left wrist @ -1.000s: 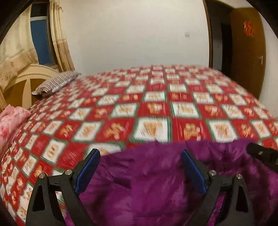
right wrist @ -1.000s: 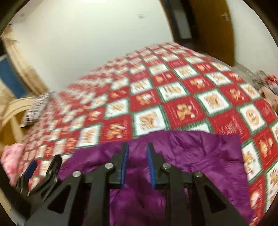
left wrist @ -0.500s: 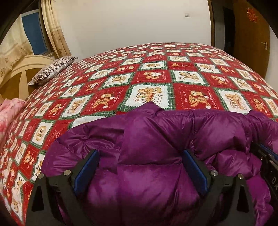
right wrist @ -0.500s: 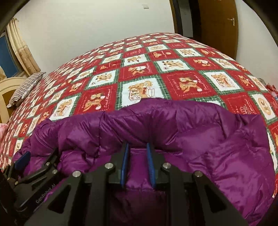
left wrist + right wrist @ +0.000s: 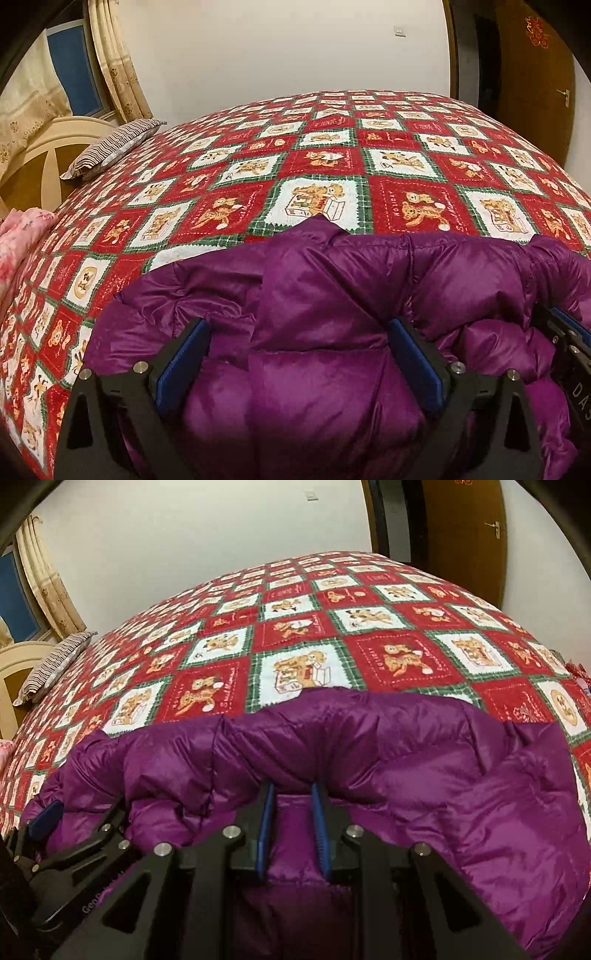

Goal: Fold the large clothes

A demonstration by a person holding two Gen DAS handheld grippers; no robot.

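Note:
A puffy purple down jacket lies bunched on the near part of the bed, its folded edge towards the far side. My left gripper stands with wide jaws, and a thick fold of the jacket fills the gap and touches both blue pads. In the right wrist view the jacket spreads out to the right. My right gripper has narrow jaws pinched on a thin layer of it under the rolled edge. The left gripper shows at the lower left there, sunk in the cloth.
The bed wears a red, white and green bear-patterned cover, bare beyond the jacket. A striped pillow lies at the far left by a wooden headboard. Pink cloth lies at the left edge. A brown door stands at the back right.
Both grippers came down with the jacket, which now rests bunched on the bed. Since half a second ago nothing has moved. Neither gripper's jaws changed width.

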